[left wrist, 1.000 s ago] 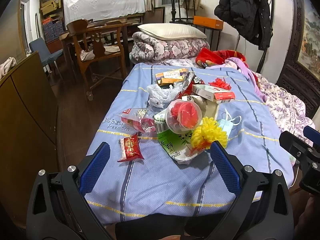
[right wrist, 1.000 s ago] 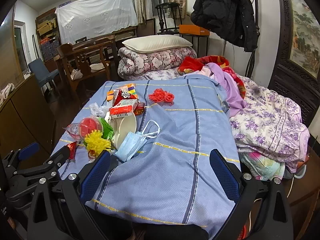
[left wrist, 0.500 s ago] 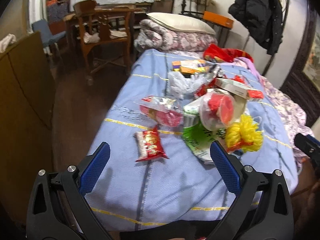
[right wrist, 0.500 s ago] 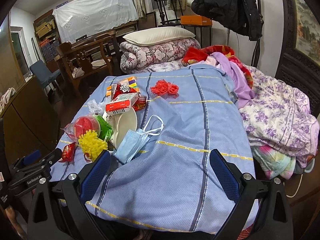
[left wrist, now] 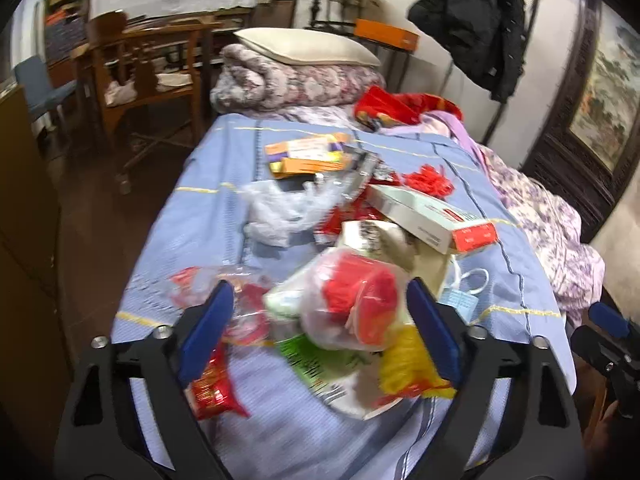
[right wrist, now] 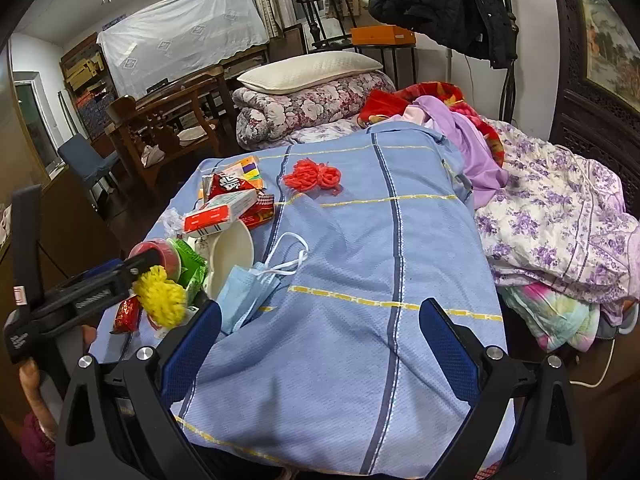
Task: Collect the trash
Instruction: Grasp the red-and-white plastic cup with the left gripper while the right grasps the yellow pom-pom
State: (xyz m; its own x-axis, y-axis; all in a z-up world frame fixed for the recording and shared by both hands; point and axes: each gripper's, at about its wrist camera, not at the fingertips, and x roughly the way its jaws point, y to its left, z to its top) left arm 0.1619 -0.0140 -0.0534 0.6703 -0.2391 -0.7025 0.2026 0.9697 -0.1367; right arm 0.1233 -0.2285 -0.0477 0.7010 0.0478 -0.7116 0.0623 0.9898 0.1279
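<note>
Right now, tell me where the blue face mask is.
In the right wrist view the face mask lies on the blue bedspread, left of centre, beside the white bowl and just ahead of the right claw's left finger.

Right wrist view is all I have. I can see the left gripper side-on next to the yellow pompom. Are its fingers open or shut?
Observer: Open. In the left wrist view the left gripper has its fingers spread to either side of the bagged red container. It is too blurred to tell whether they touch it.
Operator: Is anything tucked behind the white and red box?
Observer: Yes, a crumpled clear plastic bag lies just left of the white and red box.
Operator: And behind the gripper itself?
Observer: A clear packet with red contents lies by the gripper's left finger.
</note>
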